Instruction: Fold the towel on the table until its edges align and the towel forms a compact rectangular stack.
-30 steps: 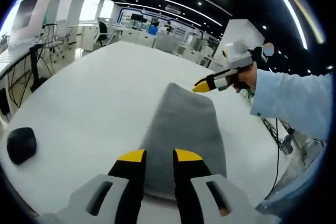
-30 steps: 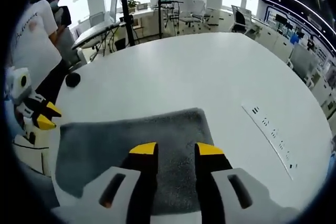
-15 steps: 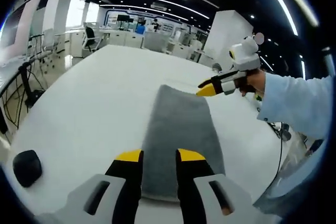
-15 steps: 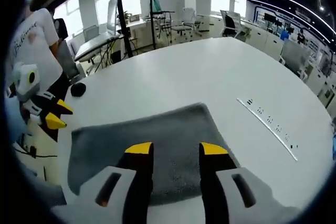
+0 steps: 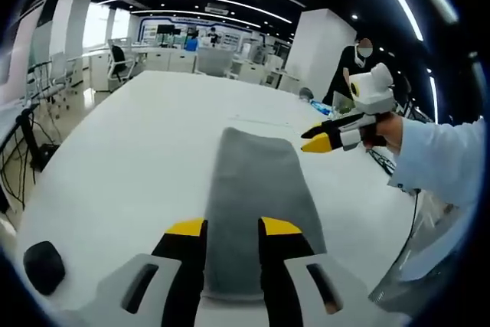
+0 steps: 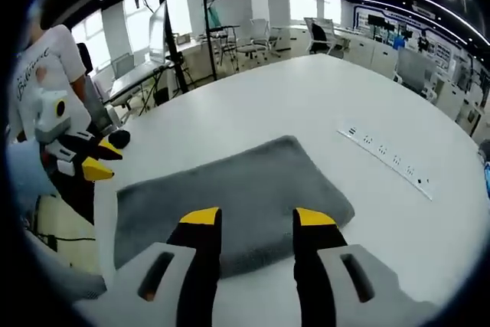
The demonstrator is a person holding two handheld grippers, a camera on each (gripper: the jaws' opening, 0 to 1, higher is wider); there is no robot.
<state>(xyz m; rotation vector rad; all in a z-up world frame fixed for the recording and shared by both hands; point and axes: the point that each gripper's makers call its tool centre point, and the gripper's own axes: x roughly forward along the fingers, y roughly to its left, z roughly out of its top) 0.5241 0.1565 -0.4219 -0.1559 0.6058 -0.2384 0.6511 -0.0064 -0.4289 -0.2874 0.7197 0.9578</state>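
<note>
White table [image 5: 138,135] fills the space under you, big and round, with desks and chairs far behind it. Close to you, your left gripper [image 5: 233,227] hangs just above the near short end of the gray towel [image 5: 256,189]. Its two fingers are apart and hold nothing. Your right gripper [image 6: 249,217] hangs over the long edge of the towel, fingers apart too, also holding nothing. The towel lies flat as a long strip, so it looks like it needs one more fold. To do it well, bring each gripper down onto a corner of one short end and pinch all the layers. Lift both corners together, carry them to the far end, and lay edge on edge. Farther off, a small black thing [image 5: 44,266] sits near the table edge, well apart from the towel.
</note>
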